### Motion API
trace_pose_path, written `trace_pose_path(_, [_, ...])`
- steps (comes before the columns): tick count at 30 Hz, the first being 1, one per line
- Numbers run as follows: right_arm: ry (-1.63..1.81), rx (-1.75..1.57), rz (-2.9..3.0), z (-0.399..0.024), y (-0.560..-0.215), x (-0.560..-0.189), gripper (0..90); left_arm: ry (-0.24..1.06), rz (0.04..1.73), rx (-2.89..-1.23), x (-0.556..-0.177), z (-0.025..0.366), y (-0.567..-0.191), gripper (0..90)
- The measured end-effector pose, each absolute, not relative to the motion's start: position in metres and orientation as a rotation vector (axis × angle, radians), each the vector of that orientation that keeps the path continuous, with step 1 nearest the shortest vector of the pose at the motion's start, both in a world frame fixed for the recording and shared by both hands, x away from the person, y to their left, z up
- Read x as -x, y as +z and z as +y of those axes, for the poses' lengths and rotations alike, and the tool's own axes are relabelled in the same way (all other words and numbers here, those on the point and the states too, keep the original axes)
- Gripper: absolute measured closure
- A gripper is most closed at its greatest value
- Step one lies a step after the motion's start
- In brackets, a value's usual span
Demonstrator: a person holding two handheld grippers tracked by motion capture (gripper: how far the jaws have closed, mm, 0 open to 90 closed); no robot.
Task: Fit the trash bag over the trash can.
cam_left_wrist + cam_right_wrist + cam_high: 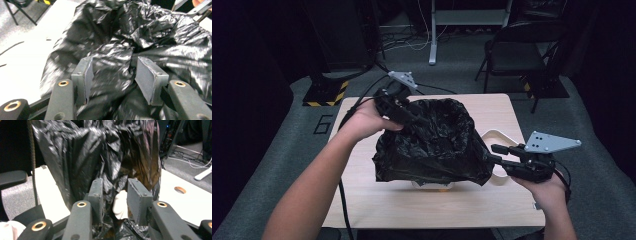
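The black plastic bag in the middle of the surface is thin, soft and slippery, so you should hold it at its rim. Your left gripper is at the far-left edge with jaws apart around a fold. Your right gripper is at the near-right edge, jaws parted with film between them.

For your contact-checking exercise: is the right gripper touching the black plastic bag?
Touching. In the right gripper view, the black plastic bag runs down between the right gripper jaws, its film against the left pad; the high view shows that gripper at the bag's edge.
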State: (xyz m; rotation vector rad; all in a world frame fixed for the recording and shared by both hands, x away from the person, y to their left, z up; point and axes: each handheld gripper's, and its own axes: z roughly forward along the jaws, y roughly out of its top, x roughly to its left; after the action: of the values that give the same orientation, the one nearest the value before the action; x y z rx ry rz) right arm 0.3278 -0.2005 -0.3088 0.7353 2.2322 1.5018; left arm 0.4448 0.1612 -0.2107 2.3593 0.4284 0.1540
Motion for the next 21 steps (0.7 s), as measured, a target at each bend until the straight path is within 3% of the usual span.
trace_pose_path(21, [1.331,-0.860,2.204,-0.210,-0.335,-0.352,60.9,0.194,0.538,-2.173,-0.418,0.248,-0.222,47.1])
